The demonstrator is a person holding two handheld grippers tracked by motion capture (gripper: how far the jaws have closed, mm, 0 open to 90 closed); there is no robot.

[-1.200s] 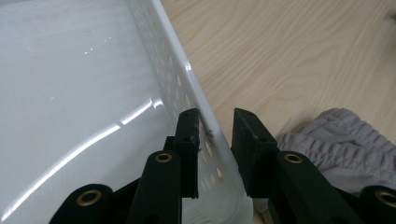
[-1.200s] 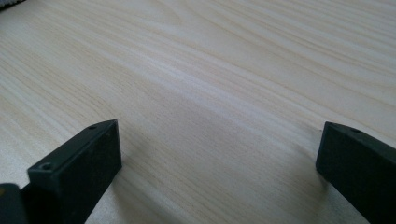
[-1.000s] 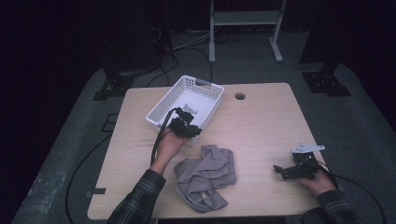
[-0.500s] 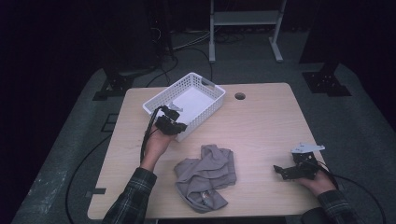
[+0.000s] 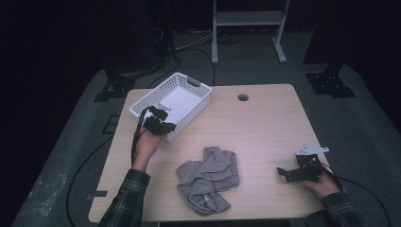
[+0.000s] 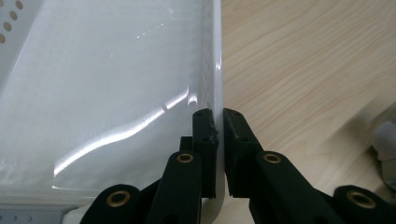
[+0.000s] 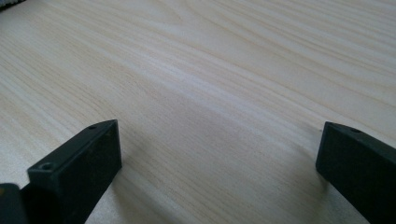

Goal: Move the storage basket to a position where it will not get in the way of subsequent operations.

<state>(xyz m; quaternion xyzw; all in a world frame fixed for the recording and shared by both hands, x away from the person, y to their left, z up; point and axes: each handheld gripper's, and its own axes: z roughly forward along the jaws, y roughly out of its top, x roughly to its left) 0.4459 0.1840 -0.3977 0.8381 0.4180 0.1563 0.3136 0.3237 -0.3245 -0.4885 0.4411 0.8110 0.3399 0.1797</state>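
A white perforated basket point(image 5: 199, 87) stands at the table's far left. My left gripper point(image 5: 160, 126) is shut on its near wall point(image 6: 212, 56), one pad inside and one outside, with the rim pinched between them point(image 6: 219, 114). Its jaws have just been closing on that wall. A crumpled grey cloth point(image 5: 208, 177) lies at the front middle of the table, and its edge shows at the right of the left gripper view point(image 6: 385, 144). My right gripper point(image 5: 284, 173) rests low at the front right, open, with bare wood between its jaws point(image 7: 219, 140).
The light wooden table point(image 5: 265, 123) has a round cable hole point(image 5: 242, 97) at the back. A metal stand point(image 5: 246, 19) and dark floor lie beyond the far edge. Black cables trail from both grippers off the table's sides.
My left gripper has slid to the left along the table with the basket in its grip, and the basket has shifted left with it. The right gripper and the cloth have stayed put.
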